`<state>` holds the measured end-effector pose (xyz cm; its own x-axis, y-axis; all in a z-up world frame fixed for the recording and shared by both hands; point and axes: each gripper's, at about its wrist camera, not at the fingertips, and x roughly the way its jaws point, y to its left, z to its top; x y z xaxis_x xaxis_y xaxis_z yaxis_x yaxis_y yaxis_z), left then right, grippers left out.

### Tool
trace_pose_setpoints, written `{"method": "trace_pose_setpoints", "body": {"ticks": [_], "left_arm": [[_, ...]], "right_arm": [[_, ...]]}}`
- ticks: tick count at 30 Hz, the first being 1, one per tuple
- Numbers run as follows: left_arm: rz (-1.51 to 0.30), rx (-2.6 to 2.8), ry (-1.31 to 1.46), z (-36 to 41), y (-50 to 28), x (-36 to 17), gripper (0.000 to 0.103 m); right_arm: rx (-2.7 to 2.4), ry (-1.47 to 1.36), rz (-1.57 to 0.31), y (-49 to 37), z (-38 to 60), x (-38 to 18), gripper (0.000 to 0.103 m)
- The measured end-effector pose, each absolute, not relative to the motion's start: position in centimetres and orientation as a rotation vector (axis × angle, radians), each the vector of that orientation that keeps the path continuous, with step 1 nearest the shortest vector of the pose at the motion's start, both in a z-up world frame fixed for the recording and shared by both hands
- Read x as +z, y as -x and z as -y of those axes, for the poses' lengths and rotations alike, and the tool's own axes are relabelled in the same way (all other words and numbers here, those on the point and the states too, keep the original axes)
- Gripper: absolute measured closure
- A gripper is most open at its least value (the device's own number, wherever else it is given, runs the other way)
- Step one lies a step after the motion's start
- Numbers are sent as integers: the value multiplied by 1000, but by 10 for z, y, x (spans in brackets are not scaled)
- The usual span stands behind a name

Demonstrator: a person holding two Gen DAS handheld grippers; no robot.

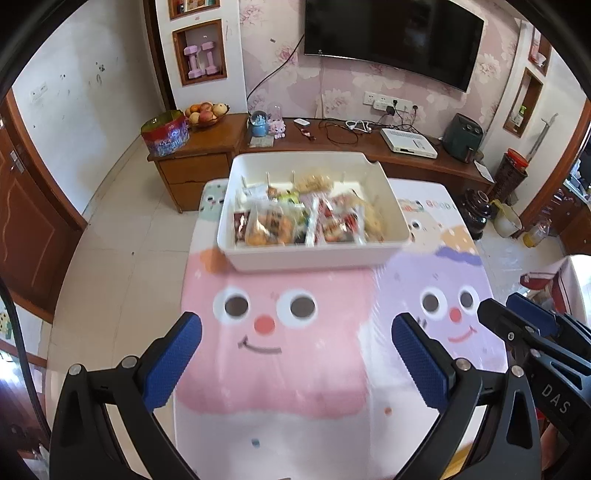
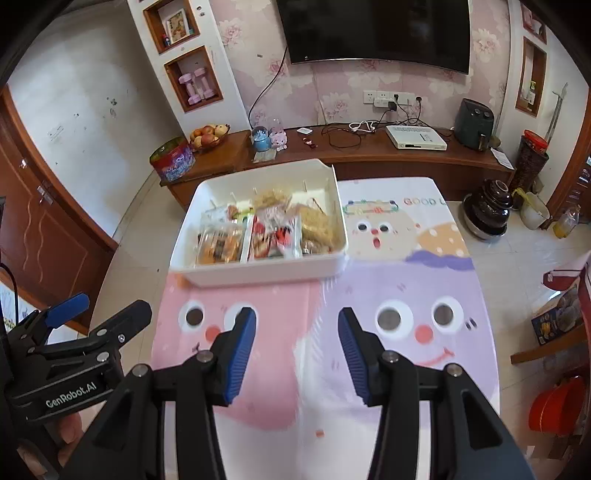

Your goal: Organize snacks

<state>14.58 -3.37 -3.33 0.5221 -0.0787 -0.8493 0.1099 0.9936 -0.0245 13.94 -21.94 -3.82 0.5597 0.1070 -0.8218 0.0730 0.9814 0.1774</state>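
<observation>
while both grippers hang over the near part of the table, the white rectangular plastic bin sits further back on the cartoon-face tablecloth, w/ dividers splitting it into compartments. clear packets of orange-brown biscuits fill the left compartment, red-and-white wrapped snacks the middle, pale noodle-like snacks the right; packets at the back are too blurred to tell apart.

left gripper: black frame, blue ribbed pads, jaws spread wide, nothing btwn them, pink face of the cloth showing through the gap. right gripper: same build, jaws apart at a narrower gap, also holding nothing, poised over the seam btwn pink and purple faces. each gripper shows at the edge of the other's view, side by side, not touching. both well short of the bin.

behind the table: low wooden tv cabinet, fruit bowl, black wall tv.
</observation>
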Motion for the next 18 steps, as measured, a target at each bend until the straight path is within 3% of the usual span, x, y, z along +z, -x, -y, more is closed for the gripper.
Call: {"method": "trace_pose_setpoints", "body": {"ticks": [18], "left_arm": [[-988, -105, -49, 55, -55, -16, 1]], "right_arm": [[-25, -194, -938, -47, 233, -21, 56]]}}
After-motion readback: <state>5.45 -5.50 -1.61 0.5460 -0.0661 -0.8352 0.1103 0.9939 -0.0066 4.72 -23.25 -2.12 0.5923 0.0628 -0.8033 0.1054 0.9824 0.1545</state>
